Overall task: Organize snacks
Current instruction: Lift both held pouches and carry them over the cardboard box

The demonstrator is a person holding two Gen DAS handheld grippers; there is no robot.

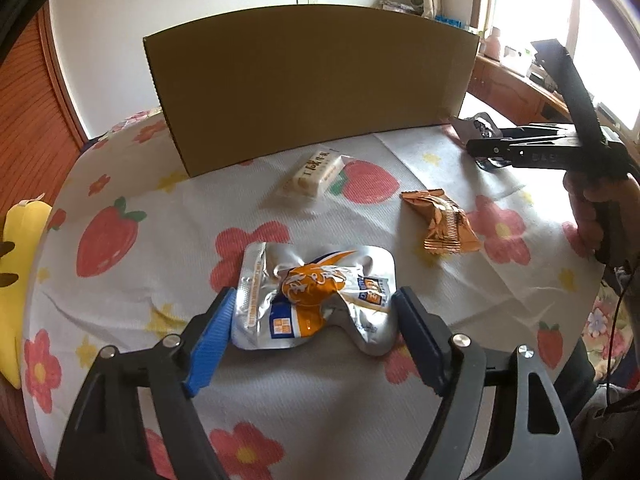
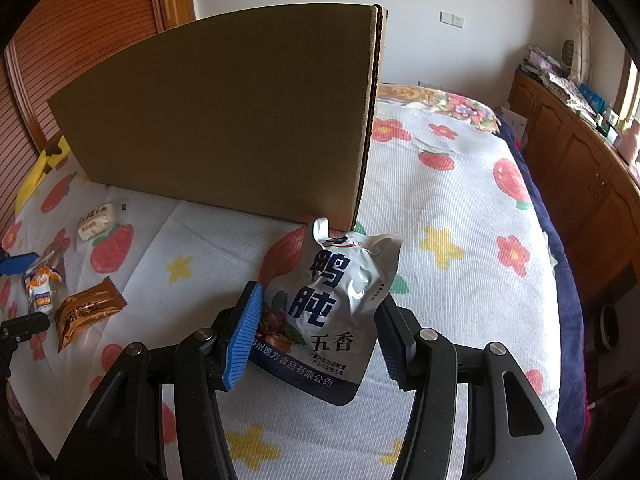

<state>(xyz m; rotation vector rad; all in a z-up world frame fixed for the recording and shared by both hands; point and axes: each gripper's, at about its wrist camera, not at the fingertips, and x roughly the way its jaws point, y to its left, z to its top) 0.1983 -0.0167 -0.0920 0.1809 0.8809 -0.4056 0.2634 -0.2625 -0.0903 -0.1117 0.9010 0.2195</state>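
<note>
My left gripper (image 1: 314, 318) is open around a crumpled silver and orange snack pouch (image 1: 316, 296) that lies on the bedspread; its pads sit at the pouch's two sides. A cream snack bar (image 1: 316, 176) and an orange-brown wrapper (image 1: 446, 220) lie beyond it. My right gripper (image 2: 320, 324) holds a silver and blue pouch (image 2: 332, 308) upright between its pads, just in front of the right corner of the cardboard box (image 2: 224, 120). The right gripper also shows in the left wrist view (image 1: 476, 146), with the pouch partly hidden behind its fingers. The box (image 1: 312, 92) stands at the back.
The strawberry and flower bedspread (image 1: 132, 216) covers the bed. A yellow plush toy (image 1: 18, 264) lies at the left edge. Wooden cabinets (image 2: 580, 168) run along the right wall. The bed's right edge drops off beside a dark blue blanket (image 2: 560, 280).
</note>
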